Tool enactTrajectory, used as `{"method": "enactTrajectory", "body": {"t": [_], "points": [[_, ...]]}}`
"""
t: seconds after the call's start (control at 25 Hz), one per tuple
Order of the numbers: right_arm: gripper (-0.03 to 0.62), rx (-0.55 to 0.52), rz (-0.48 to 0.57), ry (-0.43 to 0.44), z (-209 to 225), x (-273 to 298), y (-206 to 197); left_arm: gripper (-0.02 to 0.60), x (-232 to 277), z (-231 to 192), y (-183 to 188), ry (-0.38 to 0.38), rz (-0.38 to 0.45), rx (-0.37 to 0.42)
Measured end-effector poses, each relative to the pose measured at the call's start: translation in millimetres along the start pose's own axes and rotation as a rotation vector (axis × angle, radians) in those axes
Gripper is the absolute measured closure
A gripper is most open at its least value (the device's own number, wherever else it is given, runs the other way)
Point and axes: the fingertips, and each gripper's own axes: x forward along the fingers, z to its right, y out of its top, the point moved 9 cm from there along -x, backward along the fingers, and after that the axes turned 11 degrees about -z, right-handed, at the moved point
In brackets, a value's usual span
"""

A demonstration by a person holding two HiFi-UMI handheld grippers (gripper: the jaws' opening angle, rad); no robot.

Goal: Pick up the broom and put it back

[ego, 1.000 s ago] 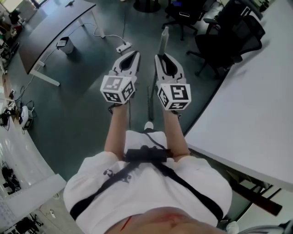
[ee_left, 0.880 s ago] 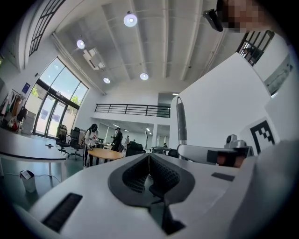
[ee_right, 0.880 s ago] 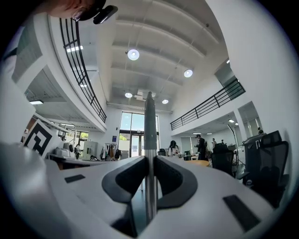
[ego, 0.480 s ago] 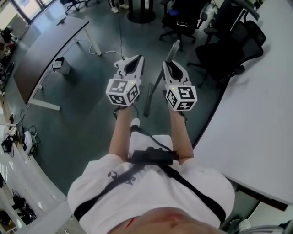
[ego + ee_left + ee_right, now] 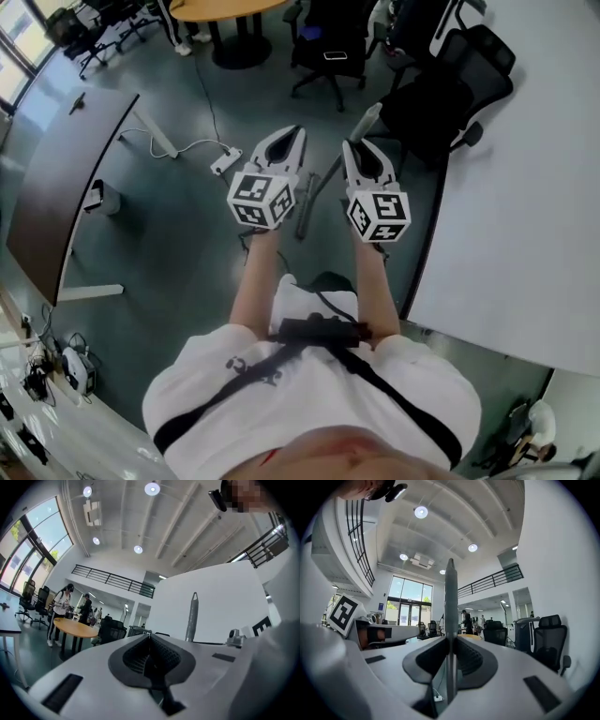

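The broom is a grey pole [image 5: 372, 116] whose lower stretch [image 5: 310, 195] hangs toward the floor between my two arms. My right gripper [image 5: 363, 150] is shut on this handle. In the right gripper view the handle [image 5: 450, 597] stands upright, clamped between the dark pads of the right gripper [image 5: 451, 641]. My left gripper [image 5: 292, 136] is level beside it, apart from the pole. Its jaws [image 5: 149, 638] meet with nothing between them. From the left gripper view the handle tip [image 5: 191, 616] rises to the right. The broom head is hidden.
A large white table [image 5: 525, 206] runs along the right, with black office chairs [image 5: 441, 94] ahead of the grippers. A dark desk [image 5: 56, 187] stands at the left, and a power strip with cable [image 5: 225, 161] lies on the floor. A round wooden table [image 5: 225, 7] and people [image 5: 61, 606] are farther off.
Both grippers travelled across the room with the broom still clamped in the right one. The floor view shifted, the chairs came nearer, and the handle top now leans more to the right.
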Motion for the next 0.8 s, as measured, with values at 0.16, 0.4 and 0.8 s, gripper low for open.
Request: {"method": "enactTrajectory", "body": {"t": [0.16, 0.4, 0.8], "points": [[0.516, 0.016, -0.014, -0.085, 35.9, 22.1, 9.1, 0.569, 51.7, -8.8, 5.8, -0.079, -0.033, -0.011], [0.516, 0.035, -0.032, -0.179, 80.7, 54.6, 15.4, 0.569, 122.9, -26.9, 14.1, -0.169, -0.055, -0.003], [0.516, 0.119, -0.058, -0.342, 203.0, 121.2, 42.2, 0.569, 284.2, -36.3, 29.7, -0.313, -0.131, 0.096]]}}
